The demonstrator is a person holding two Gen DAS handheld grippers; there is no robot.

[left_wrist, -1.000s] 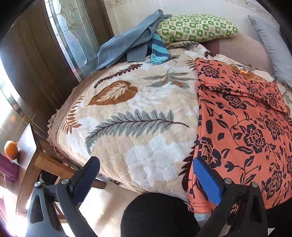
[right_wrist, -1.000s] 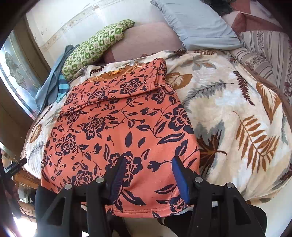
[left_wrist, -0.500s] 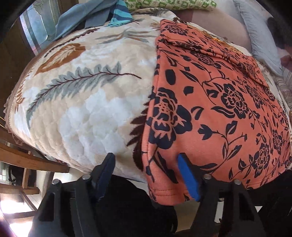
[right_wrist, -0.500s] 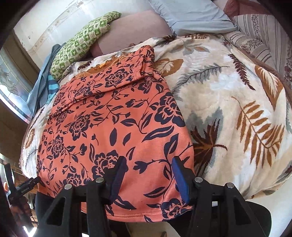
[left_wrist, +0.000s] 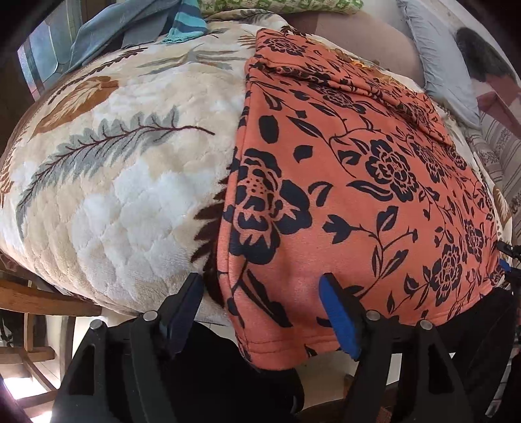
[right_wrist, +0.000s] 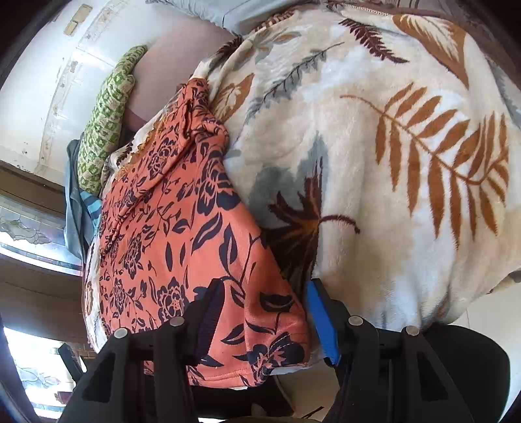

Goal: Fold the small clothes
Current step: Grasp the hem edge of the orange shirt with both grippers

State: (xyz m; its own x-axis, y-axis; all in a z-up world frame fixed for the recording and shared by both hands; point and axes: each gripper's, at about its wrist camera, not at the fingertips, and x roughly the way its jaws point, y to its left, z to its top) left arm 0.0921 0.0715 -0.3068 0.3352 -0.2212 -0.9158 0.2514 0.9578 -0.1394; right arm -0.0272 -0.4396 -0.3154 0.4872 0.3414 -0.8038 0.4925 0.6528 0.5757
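Note:
An orange garment with black flowers (left_wrist: 358, 195) lies flat on a leaf-patterned blanket (left_wrist: 130, 182), its hem hanging over the near edge of the bed. My left gripper (left_wrist: 260, 312) points down at the hem's left corner. That corner lies between its jaws, which are opening, and the pads stand off the cloth. In the right wrist view the garment (right_wrist: 182, 234) runs up to the left. My right gripper (right_wrist: 263, 322) straddles the hem's right corner with its jaws apart, the blue pad (right_wrist: 322, 322) just beside the cloth edge.
A green patterned pillow (left_wrist: 280, 5), a blue cloth with a striped piece (left_wrist: 130, 26) and a grey pillow (left_wrist: 436, 65) lie at the head of the bed. Wooden furniture (left_wrist: 39, 299) stands at the left. The blanket (right_wrist: 390, 162) is bare right of the garment.
Both grippers dropped toward the near hem. The left one shifted right onto the garment's left corner and its jaws narrowed. The right one rolled and slid to the right corner.

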